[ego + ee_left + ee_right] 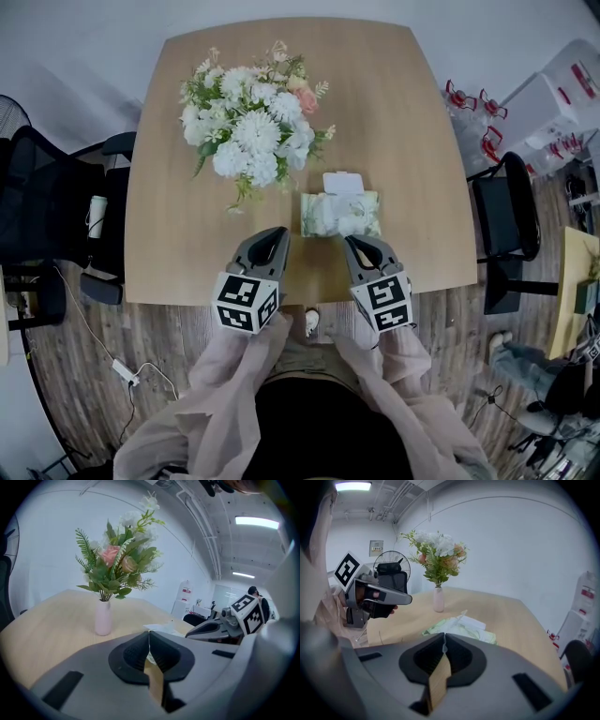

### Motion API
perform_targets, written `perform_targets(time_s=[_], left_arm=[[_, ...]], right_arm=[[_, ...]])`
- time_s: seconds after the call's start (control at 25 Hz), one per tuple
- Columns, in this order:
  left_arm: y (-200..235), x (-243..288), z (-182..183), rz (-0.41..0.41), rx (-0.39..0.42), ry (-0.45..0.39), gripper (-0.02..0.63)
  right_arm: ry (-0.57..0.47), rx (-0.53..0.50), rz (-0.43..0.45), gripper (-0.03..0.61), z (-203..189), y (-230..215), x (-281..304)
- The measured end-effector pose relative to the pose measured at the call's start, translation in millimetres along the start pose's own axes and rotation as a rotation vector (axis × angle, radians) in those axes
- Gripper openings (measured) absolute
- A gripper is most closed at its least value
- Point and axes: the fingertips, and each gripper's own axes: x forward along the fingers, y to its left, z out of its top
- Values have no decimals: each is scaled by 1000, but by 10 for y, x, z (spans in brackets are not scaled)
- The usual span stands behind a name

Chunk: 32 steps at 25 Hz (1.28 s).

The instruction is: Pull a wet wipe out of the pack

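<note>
Wipe pack (340,214) lies lengthwise left-to-right, lid (342,182) open away; left gripper (278,232) and right gripper (352,242) have jaws together, empty.

Overhead, the flowers (251,122) hide their vase (103,617). The left tool (149,632) blocks nearly all the wipe pack (340,214) in its own view, and the pack's print is too small to read.

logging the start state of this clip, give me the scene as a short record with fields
table: light wood
wet wipe pack: lies flat near the table's near edge, white flap open on its far side
bouquet: in a pale vase, beyond the pack and to its left
left gripper: jaws together, empty, left of the pack
right gripper: jaws together, empty, pointing at the pack's near edge
task state: no wipe pulled out yet
</note>
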Motion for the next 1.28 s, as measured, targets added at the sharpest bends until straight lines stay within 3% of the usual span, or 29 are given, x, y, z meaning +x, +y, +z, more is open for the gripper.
perform_targets(time_s=[1.28], left_arm=[[-290, -227, 22, -60, 47, -19, 12]], right_arm=[[-21, 7, -59, 14, -55, 139, -366]])
